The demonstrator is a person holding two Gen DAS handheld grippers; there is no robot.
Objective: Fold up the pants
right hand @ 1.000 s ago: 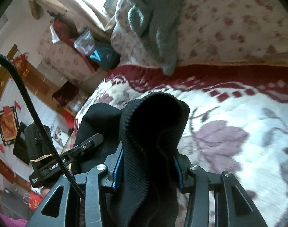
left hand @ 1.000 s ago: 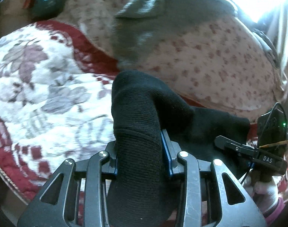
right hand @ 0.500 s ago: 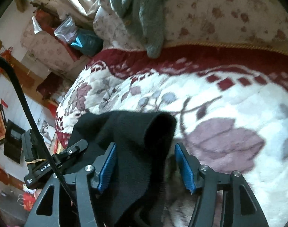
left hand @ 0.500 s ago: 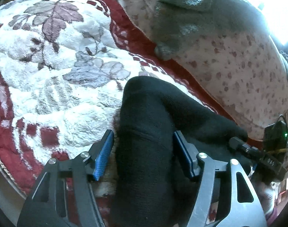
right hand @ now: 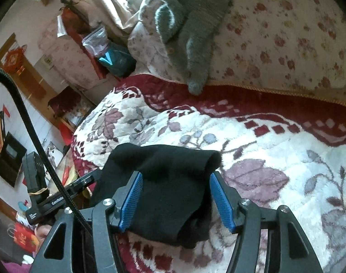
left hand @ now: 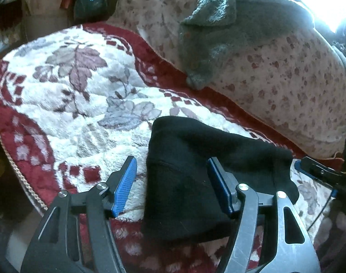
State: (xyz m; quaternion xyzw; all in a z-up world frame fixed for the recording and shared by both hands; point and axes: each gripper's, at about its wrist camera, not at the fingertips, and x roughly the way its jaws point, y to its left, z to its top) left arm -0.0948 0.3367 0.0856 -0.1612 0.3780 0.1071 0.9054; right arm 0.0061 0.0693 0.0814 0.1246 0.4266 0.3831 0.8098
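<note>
The black pants (left hand: 191, 182) are seen lying in a folded pile on the flowery blanket (left hand: 66, 104), between the two grippers. The left gripper (left hand: 173, 184) is spread wide, its right pad just beside the cloth and its left pad apart from it. The right gripper (right hand: 176, 201) is spread too, with the pants loose between its blue pads (right hand: 220, 202).

Lit by daylight from a blown-out window (left hand: 327, 2) at upper right in the left wrist view, upper left in the right. Strong fisheye bending, dark vignetted corners. Black pants (left hand: 191, 182) nearly featureless; floral blanket (left hand: 59, 104) sharp, slightly soft toward the edges.
</note>
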